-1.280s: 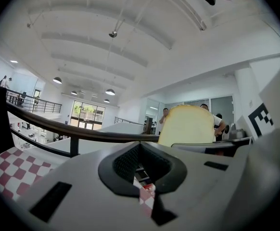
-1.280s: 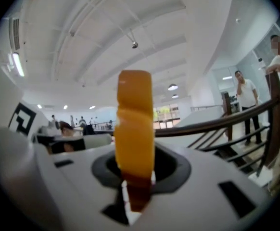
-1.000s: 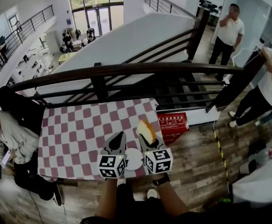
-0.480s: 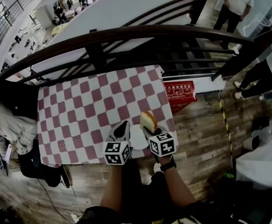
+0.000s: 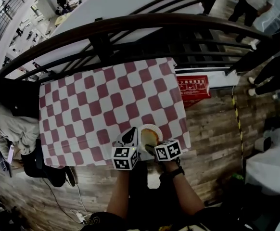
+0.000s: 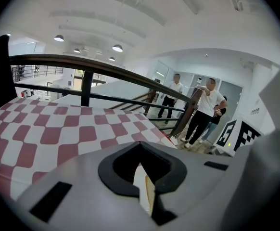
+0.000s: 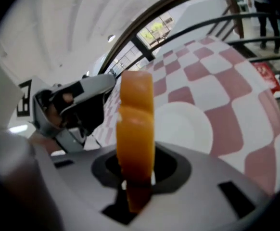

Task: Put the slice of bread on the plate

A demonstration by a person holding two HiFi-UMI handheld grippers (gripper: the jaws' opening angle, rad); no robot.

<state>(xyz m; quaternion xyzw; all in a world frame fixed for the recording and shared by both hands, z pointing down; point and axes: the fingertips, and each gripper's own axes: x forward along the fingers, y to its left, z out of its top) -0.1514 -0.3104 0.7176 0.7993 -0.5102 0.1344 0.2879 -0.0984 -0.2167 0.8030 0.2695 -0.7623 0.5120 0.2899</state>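
Note:
A golden-crusted slice of bread (image 7: 136,124) stands on edge between the jaws of my right gripper (image 7: 137,170), which is shut on it. In the head view the bread (image 5: 149,137) hangs low over the white plate (image 5: 156,127); whether it touches the plate I cannot tell. The plate (image 7: 185,124) sits near the front right corner of the red-and-white checked tablecloth (image 5: 96,105). My left gripper (image 5: 130,135) is just left of the plate, jaws together and empty, and it also shows in the right gripper view (image 7: 77,102). My right gripper (image 5: 153,147) is at the plate's near edge.
A dark railing (image 5: 130,28) runs along the table's far side. A seated person (image 5: 12,129) is at the table's left end. A red box (image 5: 193,88) lies on the floor to the right, where people (image 6: 205,109) stand. The table's front edge is just below the plate.
Both grippers have come down toward the table's front right corner. The bread, held high over the cloth before, is now low over the plate.

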